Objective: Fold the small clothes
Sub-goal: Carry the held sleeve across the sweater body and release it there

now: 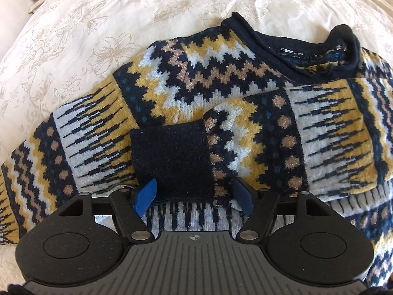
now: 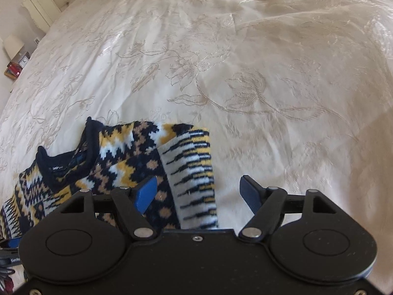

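Lying on the bed [image 2: 270, 61], a patterned sweater [image 1: 196, 73] has its navy cuff [image 1: 172, 159] between the left gripper's [image 1: 195, 194] spread fingers, unpinched, seemingly laid inward for folding; the right gripper's [image 2: 199, 193] fingers are spread too.

1. Knitted wool sweater [image 1: 221, 93] is showing navy, mustard-yellow, white and tan zigzags, dots and jagged stripes.
2. Its ribbed cuff [image 1: 172, 159] and rolled collar [image 1: 289, 66] are reading plain navy.
3. Embroidered cream bedspread [image 2: 245, 73] is showing tone-on-tone floral outlines.
4. Gripper pads [image 1: 147, 196] are appearing blue.

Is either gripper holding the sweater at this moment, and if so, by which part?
Nothing is held. The left gripper stands open around the dark cuff of the sweater; the right gripper is open over its folded side edge.
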A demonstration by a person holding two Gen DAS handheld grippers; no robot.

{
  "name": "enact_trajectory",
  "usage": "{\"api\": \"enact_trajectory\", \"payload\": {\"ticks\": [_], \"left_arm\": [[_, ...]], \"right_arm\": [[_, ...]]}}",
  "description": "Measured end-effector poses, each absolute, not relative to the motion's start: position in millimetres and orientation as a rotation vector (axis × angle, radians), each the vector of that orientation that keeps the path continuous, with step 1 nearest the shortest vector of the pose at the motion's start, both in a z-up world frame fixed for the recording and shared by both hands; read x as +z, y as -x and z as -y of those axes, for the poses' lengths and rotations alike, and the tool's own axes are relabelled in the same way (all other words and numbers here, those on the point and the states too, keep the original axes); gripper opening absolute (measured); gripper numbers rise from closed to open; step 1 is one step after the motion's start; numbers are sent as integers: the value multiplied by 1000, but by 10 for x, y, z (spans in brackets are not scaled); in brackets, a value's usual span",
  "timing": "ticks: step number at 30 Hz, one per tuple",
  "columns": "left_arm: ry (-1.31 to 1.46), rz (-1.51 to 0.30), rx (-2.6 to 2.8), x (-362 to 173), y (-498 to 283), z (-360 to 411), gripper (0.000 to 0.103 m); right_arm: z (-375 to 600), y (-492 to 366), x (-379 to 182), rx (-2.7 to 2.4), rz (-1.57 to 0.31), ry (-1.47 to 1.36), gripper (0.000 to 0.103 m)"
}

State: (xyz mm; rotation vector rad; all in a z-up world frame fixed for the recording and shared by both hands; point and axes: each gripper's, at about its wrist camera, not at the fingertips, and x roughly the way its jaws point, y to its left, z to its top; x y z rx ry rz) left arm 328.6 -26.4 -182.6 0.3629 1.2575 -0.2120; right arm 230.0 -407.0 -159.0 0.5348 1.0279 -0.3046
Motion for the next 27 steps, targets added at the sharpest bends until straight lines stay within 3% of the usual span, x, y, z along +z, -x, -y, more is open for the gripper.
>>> {"api": "enact_trajectory", "payload": {"ticks": [5,7,14,17,23,24,26,27], "left_arm": [[-372,-1262,-211,-1831,-3284,267,70],[-375,-1267,-209,-1840,-3298,281,72],[-396,-1275,-192,-1866,-3365,363,78],[-404,-1276,-162,-1896,-3387,356,93],[-334,-1296,-174,-1905,-3435,247,94],[-334,-1293,-175,-1905,-3430,244,94],[-329,-1286,-172,-1905,-3416,242,94],[-328,-1281,-170,-1906,-3406,238,94]], "right_arm": [[4069,-2462,-1819,-279,-1078,-533,88],[4064,-2495,-1891,-245,-1076,-551,103],[4038,-2592,-1965,-246,-1080,-500,103],[3988,-2569,-1972,-242,-1046,-453,103],[4051,-2564,-1921,-221,-1023,-491,103],[4089,-2551,-1896,-228,-1017,-519,97],[4173,-2493,-1821,-247,-997,-550,65],[4220,-2469,-1789,-243,-990,-565,31]]}}
